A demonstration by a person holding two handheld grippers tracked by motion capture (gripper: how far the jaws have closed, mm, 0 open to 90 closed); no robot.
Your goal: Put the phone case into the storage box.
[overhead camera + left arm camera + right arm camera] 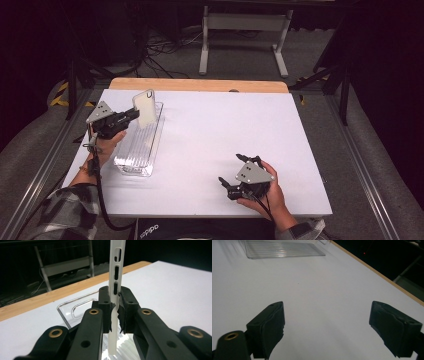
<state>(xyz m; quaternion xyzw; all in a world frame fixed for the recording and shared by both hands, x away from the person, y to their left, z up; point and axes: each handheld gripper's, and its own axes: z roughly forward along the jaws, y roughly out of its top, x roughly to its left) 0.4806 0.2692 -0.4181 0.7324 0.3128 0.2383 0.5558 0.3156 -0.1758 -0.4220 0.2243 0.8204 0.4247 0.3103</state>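
**Phone case held upright over the clear tray**

The left gripper has its jaws clamped on a pale phone case, which stands upright above the far end of a clear plastic tray on the left part of the white table. In the left gripper view the case is seen edge on, pinched between the two black pads, with its button slots facing the camera and the tray's handle cut-out beyond. The right gripper rests near the table's front edge, well apart from the tray, its jaws spread wide and holding nothing; the right gripper view shows bare tabletop between them and the tray farther off
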